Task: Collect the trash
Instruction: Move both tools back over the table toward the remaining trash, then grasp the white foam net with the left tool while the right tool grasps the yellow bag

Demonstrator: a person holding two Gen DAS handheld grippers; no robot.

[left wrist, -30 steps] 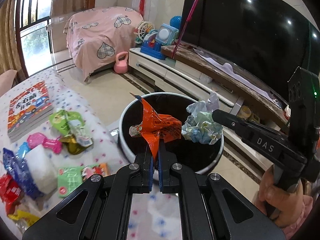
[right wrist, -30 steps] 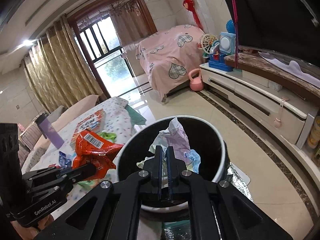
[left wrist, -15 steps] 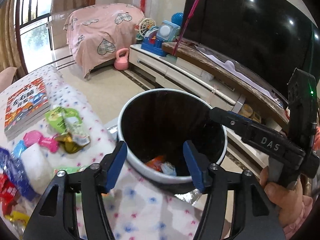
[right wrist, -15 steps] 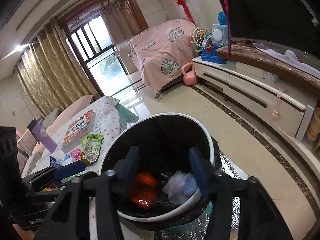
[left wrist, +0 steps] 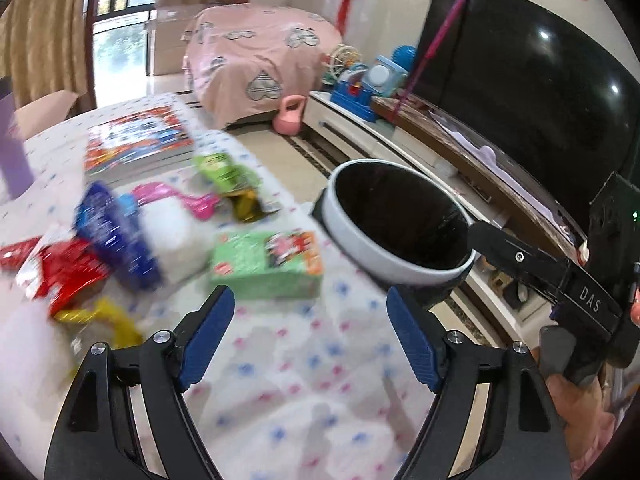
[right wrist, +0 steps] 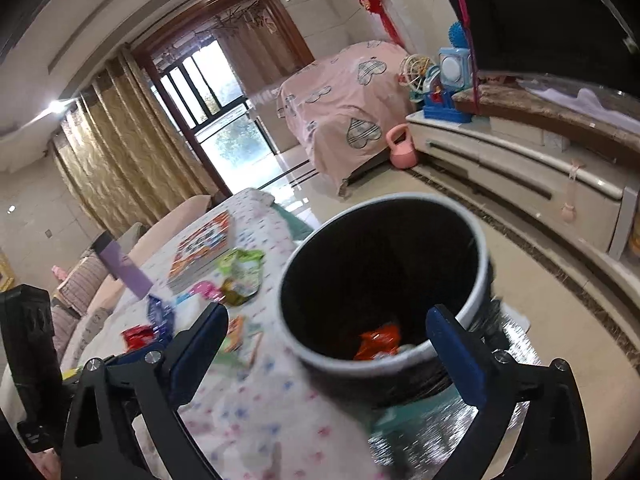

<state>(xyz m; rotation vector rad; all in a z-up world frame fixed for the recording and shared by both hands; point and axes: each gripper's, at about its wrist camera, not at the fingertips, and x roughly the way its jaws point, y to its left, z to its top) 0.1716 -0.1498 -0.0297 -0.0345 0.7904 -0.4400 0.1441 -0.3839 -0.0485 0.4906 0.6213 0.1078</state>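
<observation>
My left gripper (left wrist: pixel 310 334) is open and empty over the dotted tablecloth (left wrist: pixel 280 392), left of the white-rimmed black trash bin (left wrist: pixel 384 256). A green snack packet (left wrist: pixel 266 266) lies just ahead of it, with blue (left wrist: pixel 112 236), red (left wrist: pixel 64 276), yellow (left wrist: pixel 108 320), pink (left wrist: pixel 172 198) and green (left wrist: pixel 224 170) wrappers further left. My right gripper (right wrist: pixel 326 346) is open and empty just above the bin (right wrist: pixel 476 276). An orange wrapper (right wrist: pixel 378 342) lies inside the bin. The right gripper's body (left wrist: pixel 560 280) shows in the left wrist view.
A stack of books (left wrist: pixel 140 142) and a purple box (left wrist: pixel 12 156) sit at the table's far side. A TV stand (right wrist: pixel 520 168) with toys (right wrist: pixel 444 84), a pink kettlebell (right wrist: pixel 402 148) and pink-covered furniture (right wrist: pixel 344 96) stand beyond the tiled floor (right wrist: pixel 560 304).
Both grippers opened and dropped the orange wrapper and crumpled paper into the bin. My left gripper then swung left over the table; the right pulled back a little.
</observation>
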